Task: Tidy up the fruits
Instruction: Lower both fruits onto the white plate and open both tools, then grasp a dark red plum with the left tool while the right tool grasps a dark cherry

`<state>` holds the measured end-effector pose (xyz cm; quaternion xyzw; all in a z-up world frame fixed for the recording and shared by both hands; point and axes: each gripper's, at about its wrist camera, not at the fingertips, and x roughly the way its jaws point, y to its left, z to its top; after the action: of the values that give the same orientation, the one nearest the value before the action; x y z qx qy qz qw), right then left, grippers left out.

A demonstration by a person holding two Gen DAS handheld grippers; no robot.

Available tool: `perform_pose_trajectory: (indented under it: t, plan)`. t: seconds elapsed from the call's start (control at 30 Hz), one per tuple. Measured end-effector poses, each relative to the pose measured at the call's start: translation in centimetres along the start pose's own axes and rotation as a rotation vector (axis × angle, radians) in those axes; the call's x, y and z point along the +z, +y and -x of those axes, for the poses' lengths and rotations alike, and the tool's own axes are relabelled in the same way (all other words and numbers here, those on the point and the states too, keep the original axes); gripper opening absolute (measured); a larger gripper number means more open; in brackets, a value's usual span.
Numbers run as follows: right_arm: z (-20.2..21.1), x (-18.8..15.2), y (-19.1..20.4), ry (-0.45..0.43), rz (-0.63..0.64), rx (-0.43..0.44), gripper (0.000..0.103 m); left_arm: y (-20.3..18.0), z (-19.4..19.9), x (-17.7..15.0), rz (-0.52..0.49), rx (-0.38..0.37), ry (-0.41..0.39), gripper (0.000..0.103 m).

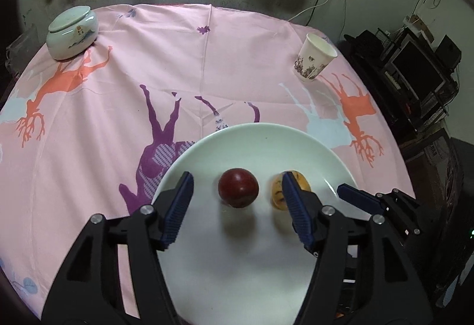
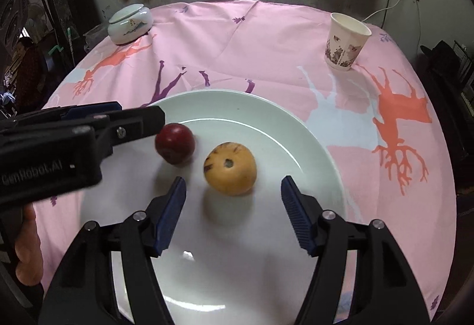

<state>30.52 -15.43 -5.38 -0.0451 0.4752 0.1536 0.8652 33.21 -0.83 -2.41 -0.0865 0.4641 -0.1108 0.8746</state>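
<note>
A white plate (image 1: 266, 135) (image 2: 296, 129) lies on the pink tablecloth near the front edge. On it sit a dark red fruit (image 1: 238, 188) (image 2: 175, 143) and a yellow-orange speckled fruit (image 1: 277, 191) (image 2: 230, 168). My left gripper (image 1: 237, 194) is open, its jaws either side of the red fruit, not touching it. My right gripper (image 2: 233, 191) is open, its jaws either side of the yellow fruit, just in front of it. The right gripper's finger (image 1: 352, 194) shows at the right in the left wrist view; the left gripper's body (image 2: 74, 141) shows at the left in the right wrist view.
A white lidded ceramic jar (image 1: 72, 32) (image 2: 130, 24) stands at the far left of the table. A printed paper cup (image 1: 314, 57) (image 2: 346, 41) stands at the far right. Shelves with electronics (image 1: 414, 67) stand beyond the table's right edge.
</note>
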Motion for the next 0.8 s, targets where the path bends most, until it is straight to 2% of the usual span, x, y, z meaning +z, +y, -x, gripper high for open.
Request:
perform_pose_trajectory:
  t: [0.13,0.3,0.4,0.5,0.57,0.67,0.8]
  plan:
    - [5.1,-3.1,0.9,-0.023,0.018,0.003,0.068,0.5,4.9,-3.1,0.011,0.002,-0.049,0.081]
    - [9.9,-9.4,2.5,-0.015,0.005,0.043,0.069,1.2,9.5,-10.1,0.02,0.007,-0.069,0.091]
    - [11.4,-13.6,3.6,-0.019,-0.012,0.064,0.069,1.3,11.4,-14.9,0.018,0.014,-0.09,0.092]
    - [12.2,-17.3,4.9,-0.014,-0.018,0.077,0.069,1.1,12.8,-19.4,-0.011,0.051,-0.097,0.093]
    - [12.6,-19.1,5.6,-0.02,-0.017,0.063,0.069,0.9,13.6,-21.9,-0.021,0.101,-0.112,0.093]
    - [13.3,-21.0,6.1,-0.036,-0.033,0.02,0.069,0.6,14.7,-24.7,-0.035,0.131,-0.126,0.093]
    - [13.5,-22.5,6.4,-0.036,-0.027,-0.033,0.069,0.1,15.4,-26.9,-0.084,0.172,-0.132,0.093]
